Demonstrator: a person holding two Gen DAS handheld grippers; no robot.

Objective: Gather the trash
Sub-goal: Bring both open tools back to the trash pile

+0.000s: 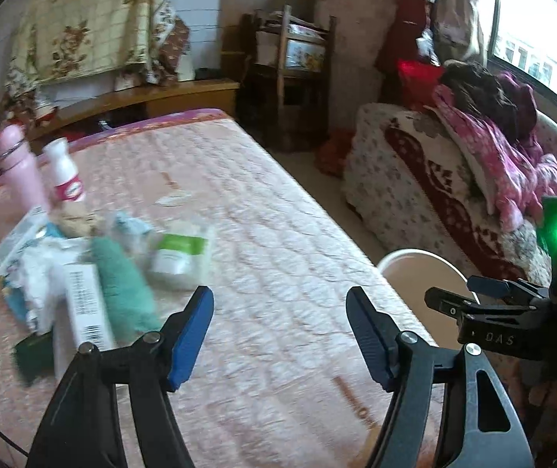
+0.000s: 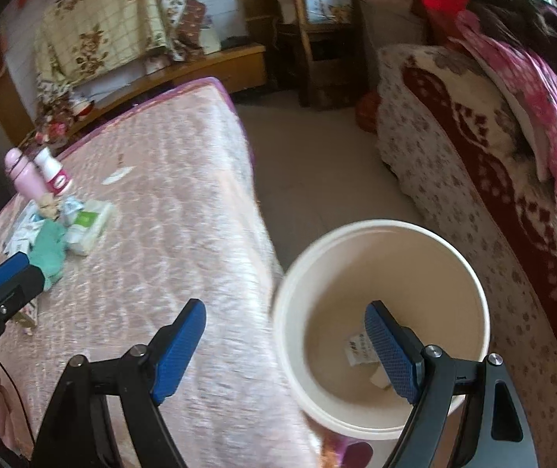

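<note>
**Trash run: bin partly filled, heap on bed waiting**

- Left gripper: jaws released, nothing between the pads; aimed down over bare quilt just right of the heap, well placed for a reach into it.
- Right gripper: jaws spread wide, empty; poised over the bin mouth, one pad above the opening and the other over the bed edge. Reads as a drop just made, judging by the paper scrap lying on the bin floor below.
- Bin: pale round bucket on the floor, tight against the bed side, within easy reach for dropping. A second small pale piece beside the scrap, half hidden by the pad.
- Heap: on the pink bed, far left. Contents: green cloth, barcoded box, white-and-green tissue pack, crumpled white wrappers, a dark green item at the near edge.
- Not obviously trash: pink bottle and white bottle, upright right behind the heap, easily toppled by a careless reach.
- Stray flat paper alone, mid-bed.
- Surroundings: sofa with pink clothes beyond the bin; wooden shelf against the wall. Neither in the way.
- Obstacles: items overlapping in the heap; motion blur hides finer detail.
</note>
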